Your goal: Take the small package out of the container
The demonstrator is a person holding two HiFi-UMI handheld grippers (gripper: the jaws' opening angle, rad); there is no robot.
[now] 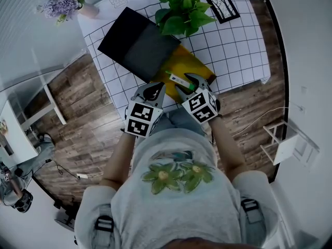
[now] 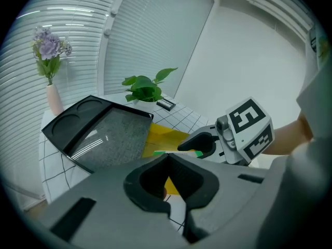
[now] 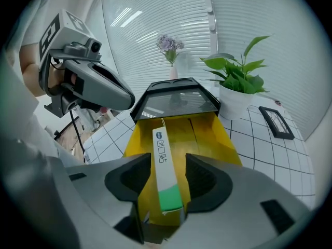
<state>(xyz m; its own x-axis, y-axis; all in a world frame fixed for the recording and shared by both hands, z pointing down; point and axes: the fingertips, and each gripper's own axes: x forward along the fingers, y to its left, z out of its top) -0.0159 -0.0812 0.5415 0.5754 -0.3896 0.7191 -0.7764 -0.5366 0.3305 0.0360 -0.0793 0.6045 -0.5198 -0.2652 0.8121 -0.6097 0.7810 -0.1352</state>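
The small package [image 1: 179, 80] is a slim white box with a green end. My right gripper [image 1: 185, 83] is shut on it and holds it just above the near end of the open yellow container [image 1: 194, 61]. In the right gripper view the small package [image 3: 162, 154] runs forward between the jaws over the yellow container [image 3: 205, 134]. The container's black lid [image 1: 137, 43] lies flipped open on its far side. My left gripper [image 1: 154, 91] is shut and empty, close beside the right one at the table's near edge. From the left gripper view, the right gripper [image 2: 196, 147] carries the small package [image 2: 176, 152].
A potted plant [image 1: 181, 12] stands just behind the container, and a small black picture frame [image 1: 221, 5] lies to its right. At the table's far left corner stands a vase of purple flowers [image 1: 70, 1]. A white rack [image 1: 288, 141] stands on the wooden floor at the right.
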